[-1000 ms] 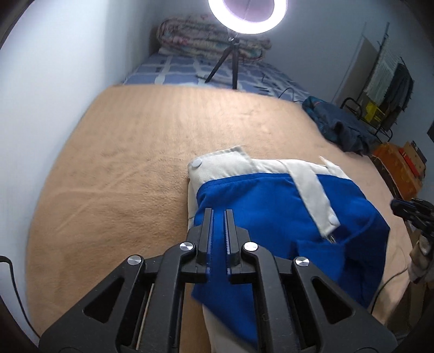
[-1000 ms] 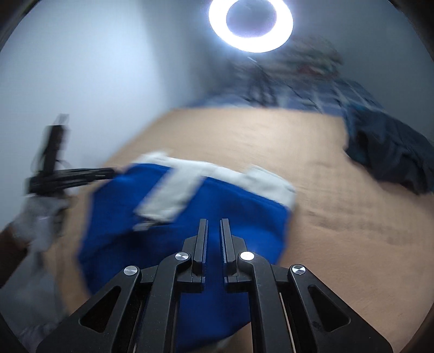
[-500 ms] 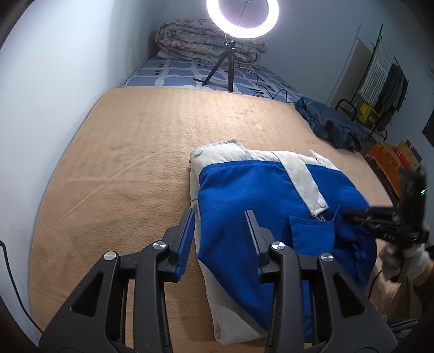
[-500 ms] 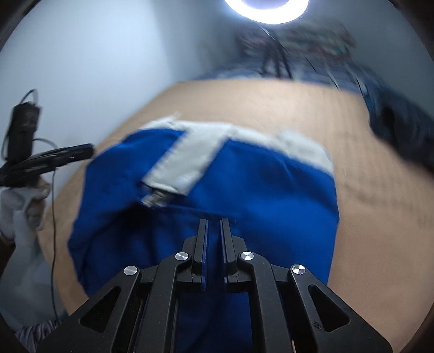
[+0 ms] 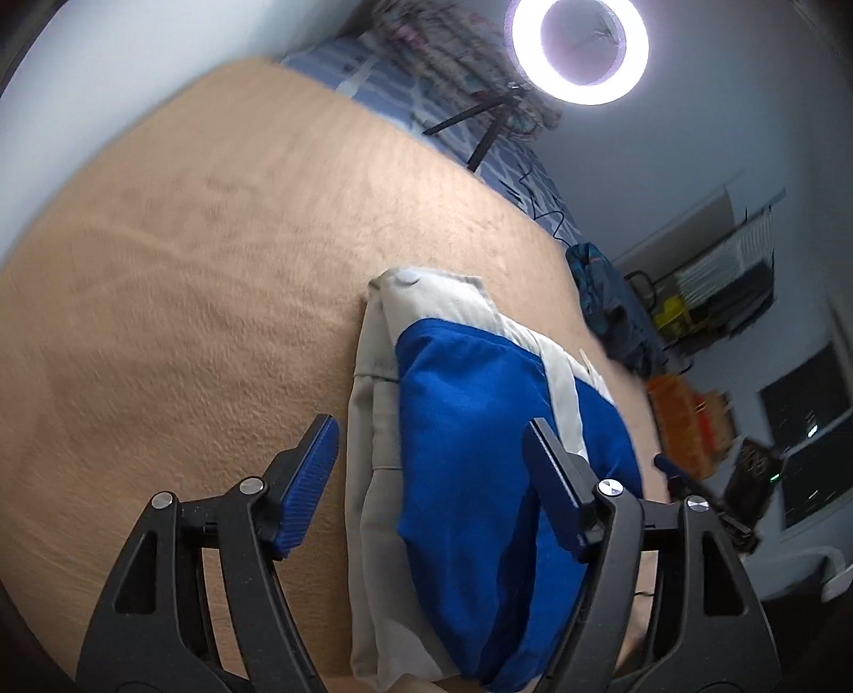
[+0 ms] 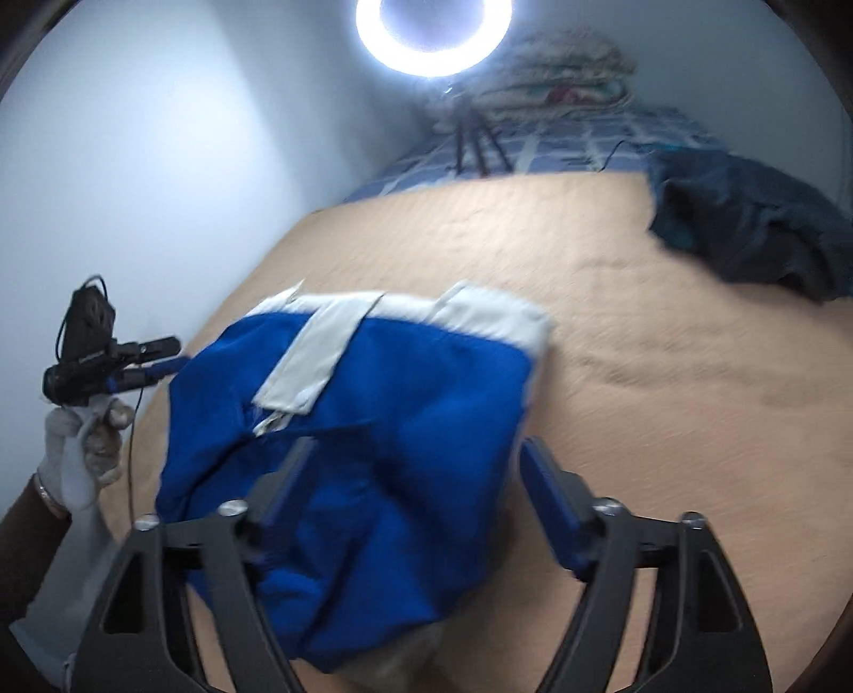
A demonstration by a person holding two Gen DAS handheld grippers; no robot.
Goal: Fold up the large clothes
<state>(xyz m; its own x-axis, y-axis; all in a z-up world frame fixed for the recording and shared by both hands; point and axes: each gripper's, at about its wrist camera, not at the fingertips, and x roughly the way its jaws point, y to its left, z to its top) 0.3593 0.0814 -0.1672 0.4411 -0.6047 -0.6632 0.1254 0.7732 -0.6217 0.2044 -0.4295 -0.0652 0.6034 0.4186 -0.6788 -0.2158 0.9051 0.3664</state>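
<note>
A blue and beige garment (image 5: pixel 469 442) lies folded in a thick bundle on the tan blanket (image 5: pixel 186 298). My left gripper (image 5: pixel 429 432) hovers over its near left end, jaws opening wide; the cloth lies under and between them, untouched by the pads. In the right wrist view the same garment (image 6: pixel 405 384) shows a beige strap across its blue top. My right gripper (image 6: pixel 416 448) stands over its near edge, jaws also opening, pads off the fabric. A gloved hand (image 6: pixel 80 448) holds the left gripper (image 6: pixel 173 354) at the garment's left side.
A lit ring light (image 5: pixel 578 50) on a tripod stands at the far end of the bed, before a folded quilt (image 6: pixel 560 69). A dark blue heap of clothes (image 6: pixel 746 234) lies at the blanket's right. A wall runs along the left; a drying rack (image 5: pixel 730 277) stands beyond.
Both grippers were shut on the blue fabric and have let it go; their jaws now stand wide. The folded-over layer has settled onto the bundle. The left view has rolled.
</note>
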